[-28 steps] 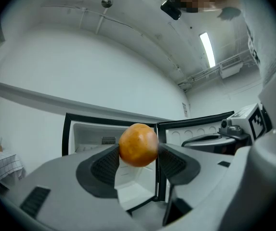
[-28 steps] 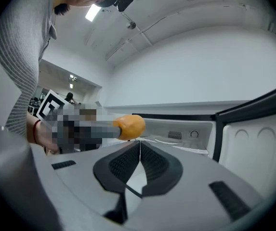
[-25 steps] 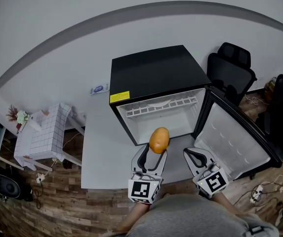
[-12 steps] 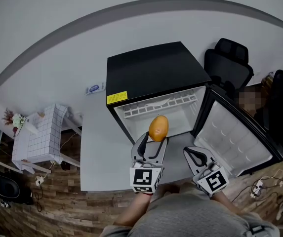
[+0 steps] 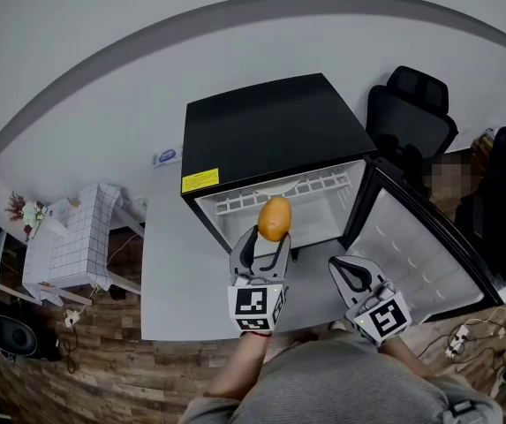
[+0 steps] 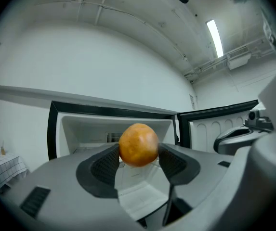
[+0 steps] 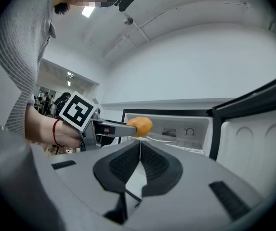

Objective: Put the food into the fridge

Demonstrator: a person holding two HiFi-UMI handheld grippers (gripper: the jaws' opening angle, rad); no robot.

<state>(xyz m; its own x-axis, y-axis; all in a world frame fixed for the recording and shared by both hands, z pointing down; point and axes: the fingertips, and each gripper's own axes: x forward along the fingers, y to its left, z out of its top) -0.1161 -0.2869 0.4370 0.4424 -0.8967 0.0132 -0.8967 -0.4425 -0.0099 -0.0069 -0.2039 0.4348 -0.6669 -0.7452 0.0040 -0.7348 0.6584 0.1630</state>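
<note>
Over on the left, the left tool [image 5: 271, 238] has its jaws pinched on an orange fruit [image 5: 274, 218], gripping it by its sides right out at the pad tips. The fruit hangs in the air at the mouth of the open mini fridge [image 5: 261, 135], which stands toward the desk's [image 5: 177, 281] far edge. From here I can't tell whether the fruit is past the front frame.

That's the worry. It's a round, smooth fruit held only at the tips, so a twist or a bump could pop it free. It would then likely roll across the desk toward the near edge. The white wire shelf [image 5: 279, 193] runs across the top of the compartment, and a high entry could knock the fruit against it.

Further right, the right tool [image 5: 351, 276] hovers low over the desk with its jaws pressed together on nothing. It's close beside the open door [image 5: 420, 254], and a stray nudge could swing that door in on the working arm.
</note>
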